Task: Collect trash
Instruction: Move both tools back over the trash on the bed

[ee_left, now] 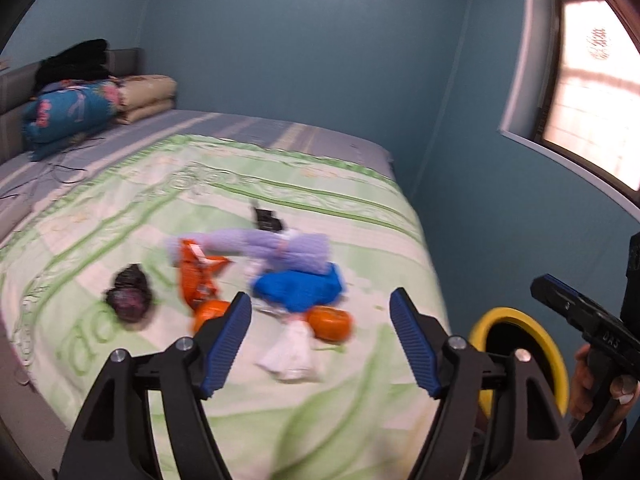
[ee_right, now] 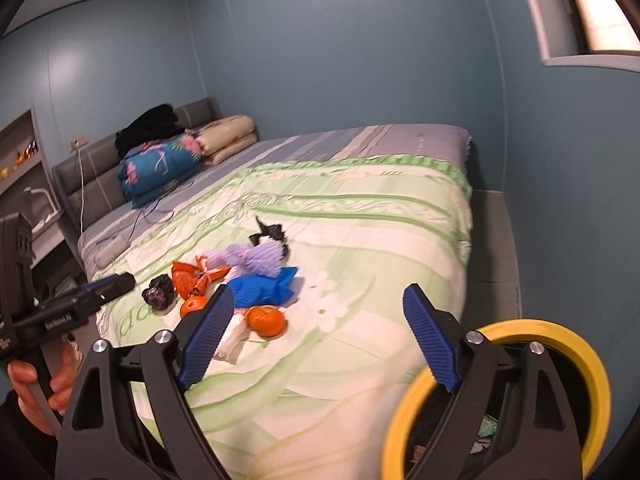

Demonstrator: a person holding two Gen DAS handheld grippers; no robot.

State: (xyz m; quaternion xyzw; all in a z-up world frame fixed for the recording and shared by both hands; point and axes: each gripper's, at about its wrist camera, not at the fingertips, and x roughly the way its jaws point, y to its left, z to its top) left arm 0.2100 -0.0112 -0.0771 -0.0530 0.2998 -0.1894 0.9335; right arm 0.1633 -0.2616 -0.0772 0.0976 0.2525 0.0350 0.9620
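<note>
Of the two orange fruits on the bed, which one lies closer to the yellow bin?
The orange fruit just below the blue wrapper; the other one lies further left, beside the orange wrapper.

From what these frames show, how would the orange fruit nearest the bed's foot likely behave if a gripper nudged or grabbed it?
The orange fruit looks round and squat, so a nudge would probably roll it across the soft quilt, perhaps toward the white wrapper beside it. Its skin looks smooth, so it may slip. It seems firm enough for the open right gripper to hold.

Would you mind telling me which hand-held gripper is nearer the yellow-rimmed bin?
Right. The right hand-held gripper hovers right beside the yellow-rimmed bin; the left hand-held gripper sits farther left, over the bed.
</note>
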